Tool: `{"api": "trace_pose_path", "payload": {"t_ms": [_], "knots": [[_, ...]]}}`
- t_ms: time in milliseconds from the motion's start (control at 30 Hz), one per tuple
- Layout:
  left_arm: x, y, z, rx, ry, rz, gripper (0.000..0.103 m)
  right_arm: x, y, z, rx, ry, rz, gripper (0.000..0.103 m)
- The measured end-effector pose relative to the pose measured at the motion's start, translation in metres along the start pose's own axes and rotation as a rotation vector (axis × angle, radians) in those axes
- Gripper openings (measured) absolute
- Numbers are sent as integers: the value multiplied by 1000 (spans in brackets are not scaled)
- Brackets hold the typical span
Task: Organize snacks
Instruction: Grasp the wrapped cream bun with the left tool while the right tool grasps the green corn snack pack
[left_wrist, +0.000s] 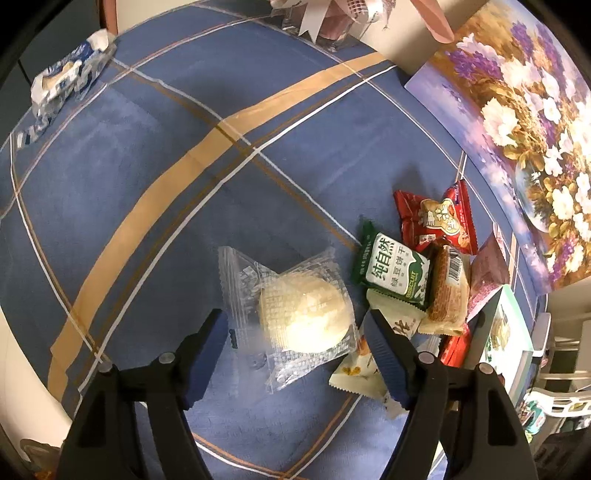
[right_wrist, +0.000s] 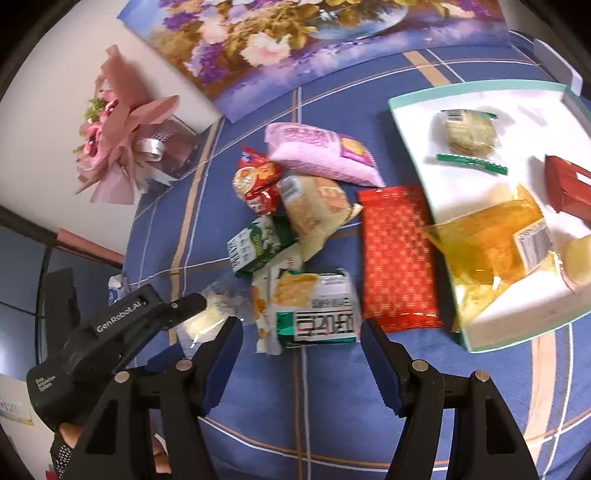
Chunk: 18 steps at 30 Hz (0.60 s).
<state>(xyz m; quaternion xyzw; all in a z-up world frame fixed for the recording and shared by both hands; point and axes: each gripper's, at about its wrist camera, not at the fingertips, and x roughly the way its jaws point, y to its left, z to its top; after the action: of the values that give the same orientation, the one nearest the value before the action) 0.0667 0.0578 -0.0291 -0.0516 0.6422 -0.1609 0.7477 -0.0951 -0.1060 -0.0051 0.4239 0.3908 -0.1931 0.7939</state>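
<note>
Two grippers hang over the blue plaid tablecloth (left_wrist: 155, 155), each with its jaws apart and nothing pinched between them. The left gripper (left_wrist: 299, 325) straddles one round pale cake in a clear wrapper (left_wrist: 295, 310), the pads not pressing it. Seen from the right gripper (right_wrist: 301, 332), the left one's body reads "GenRobot.AI". Just ahead of the right gripper lies one cracker packet (right_wrist: 314, 306) with bold Korean lettering. Beyond it sits a loose pile: one green biscuit packet (left_wrist: 391, 273) printed in Chinese with the word "BISCUIT", one small red packet (left_wrist: 439, 218), one wafer in a clear wrapper with a barcode (left_wrist: 448, 284), one pink packet (right_wrist: 321, 153) and one long red patterned packet (right_wrist: 397, 258), whose end touches the tray. The white tray with a teal rim (right_wrist: 410, 125), at the cloth's right edge, holds five things: a green-sealed cookie (right_wrist: 471, 134), a yellow packet with a barcode (right_wrist: 491, 243), a red box, and a pale round piece. One blue-and-white wrapper (left_wrist: 66, 77) lies alone at the far left corner. A flower painting (right_wrist: 295, 37) leans along the far edge.
</note>
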Motion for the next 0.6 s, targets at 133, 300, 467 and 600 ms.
{"api": "trace_pose_path", "payload": {"t_ms": [133,300,467,600], "knots": [[0,4,-5,-23,13,-17,84,7,2,-4,-30,13,7,70],[8,4,-7,-25,55,-31,87,20,2,1,-40,26,-5,69],[31,0,-3,-42,135,-36,87,31,0,8,-51,44,-40,69],[45,-5,0,-34,181,-22,87,39,-5,14,-41,55,-54,69]]}}
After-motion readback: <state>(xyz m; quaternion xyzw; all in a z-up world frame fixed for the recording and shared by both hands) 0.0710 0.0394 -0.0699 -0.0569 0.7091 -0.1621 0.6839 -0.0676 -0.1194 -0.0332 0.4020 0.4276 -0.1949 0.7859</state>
